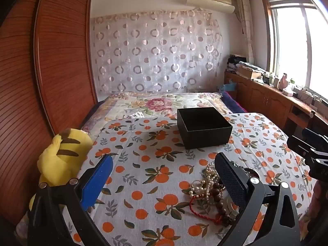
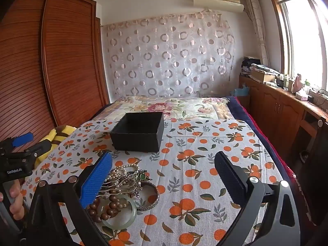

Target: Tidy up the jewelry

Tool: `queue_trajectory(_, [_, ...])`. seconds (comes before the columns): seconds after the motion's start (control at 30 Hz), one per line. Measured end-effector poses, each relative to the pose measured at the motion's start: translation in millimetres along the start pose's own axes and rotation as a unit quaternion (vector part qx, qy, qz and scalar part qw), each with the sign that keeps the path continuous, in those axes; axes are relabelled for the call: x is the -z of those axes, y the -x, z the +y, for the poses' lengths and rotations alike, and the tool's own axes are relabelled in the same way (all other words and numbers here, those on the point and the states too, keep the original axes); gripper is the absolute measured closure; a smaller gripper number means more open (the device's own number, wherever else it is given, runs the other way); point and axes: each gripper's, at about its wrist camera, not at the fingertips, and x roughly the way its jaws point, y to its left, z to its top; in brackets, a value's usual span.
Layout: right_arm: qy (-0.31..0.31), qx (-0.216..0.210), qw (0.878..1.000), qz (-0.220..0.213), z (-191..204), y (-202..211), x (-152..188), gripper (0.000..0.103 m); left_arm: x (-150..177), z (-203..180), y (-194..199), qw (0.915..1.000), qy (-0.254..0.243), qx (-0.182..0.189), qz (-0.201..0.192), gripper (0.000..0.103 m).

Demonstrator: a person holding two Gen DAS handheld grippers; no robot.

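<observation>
Jewelry pile [image 2: 123, 188], tangled, no clear long axis: beside my right gripper's [image 2: 164, 182] left finger and my left gripper's [image 1: 164, 184] right finger, both wide open and empty, black box [image 2: 139, 131] beyond the fingertips.

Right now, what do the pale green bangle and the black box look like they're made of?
The pale green bangle looks like jade or glass: translucent, smooth and glossy. The black box looks like matte cardboard, with thin straight walls and a faintly textured, unshiny surface.
</observation>
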Motion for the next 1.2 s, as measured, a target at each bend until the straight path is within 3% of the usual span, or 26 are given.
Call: queue_trajectory(1.2, [0.001,-0.001,1.000,0.000,2.3,0.6,0.9,0.002,1.0,-1.1,-0.6,1.0000,0.003,0.002,0.001,0.007])
